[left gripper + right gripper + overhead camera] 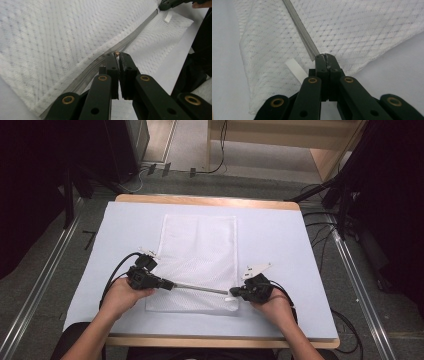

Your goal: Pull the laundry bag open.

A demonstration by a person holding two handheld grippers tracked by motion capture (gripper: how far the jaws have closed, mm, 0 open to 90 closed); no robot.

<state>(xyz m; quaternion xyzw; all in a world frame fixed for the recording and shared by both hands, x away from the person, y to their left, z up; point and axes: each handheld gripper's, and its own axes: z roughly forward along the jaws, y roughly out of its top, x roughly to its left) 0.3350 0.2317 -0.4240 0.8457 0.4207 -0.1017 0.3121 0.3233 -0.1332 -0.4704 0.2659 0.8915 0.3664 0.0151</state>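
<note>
A white mesh bag (200, 245) lies flat on the table, and a grey zipper (202, 288) runs along its near edge. My left gripper (172, 285) is shut on the small brass zipper pull (116, 52) at the zipper's left part. The zipper's right end is pinched by my right gripper (233, 293), which is shut on the tape (300, 28) at the bag's corner. In the right gripper view the shut tips (325, 56) meet over the tape beside a white fabric tab (295, 70). The zipper is raised and taut between the two grippers.
The table (280, 245) has a pale cover and a wooden rim at front and back. Black cables (112, 275) trail from both grippers. Dark stands and cables sit on the floor at the left and right of the table.
</note>
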